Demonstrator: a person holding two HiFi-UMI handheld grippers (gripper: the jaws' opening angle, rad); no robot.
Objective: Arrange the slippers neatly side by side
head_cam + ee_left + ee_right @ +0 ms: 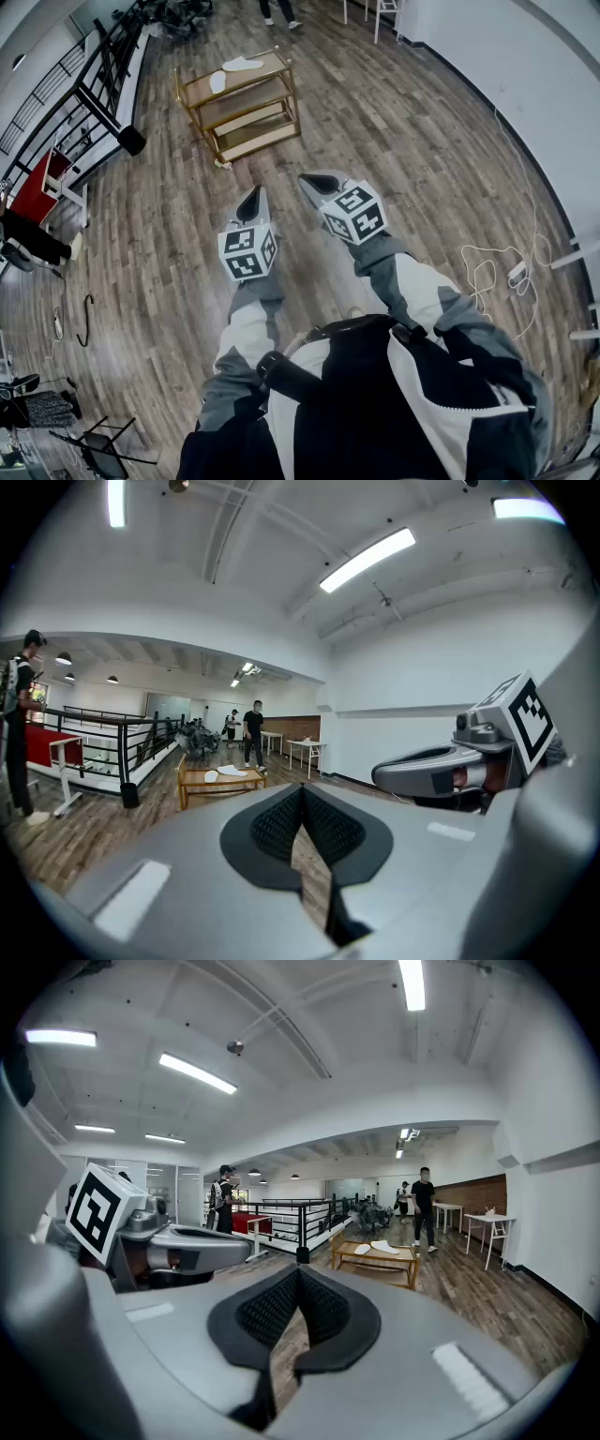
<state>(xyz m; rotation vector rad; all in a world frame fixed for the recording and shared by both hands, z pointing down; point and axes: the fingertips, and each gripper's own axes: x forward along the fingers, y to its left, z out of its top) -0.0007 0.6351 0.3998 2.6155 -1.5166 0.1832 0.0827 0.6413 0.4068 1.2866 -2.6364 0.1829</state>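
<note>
Grey-and-white sleeves (pixel 246 330) reach forward side by side from the person's dark jacket (pixel 347 394), and each ends at a cube of black-and-white square markers. The left gripper (pixel 252 200) and right gripper (pixel 315 184) point ahead and slightly down over the wooden floor (pixel 422 150), each with jaws pressed together on nothing. Two white slippers (pixel 234 70) lie unaligned well ahead, on the top shelf of a low wooden rack (pixel 246 117).

We find the slippers (pixel 240 66) on the rack (pixel 249 116), far beyond our left gripper (pixel 251 200) and right gripper (pixel 317 184), railing (pixel 101 58) to its left.
</note>
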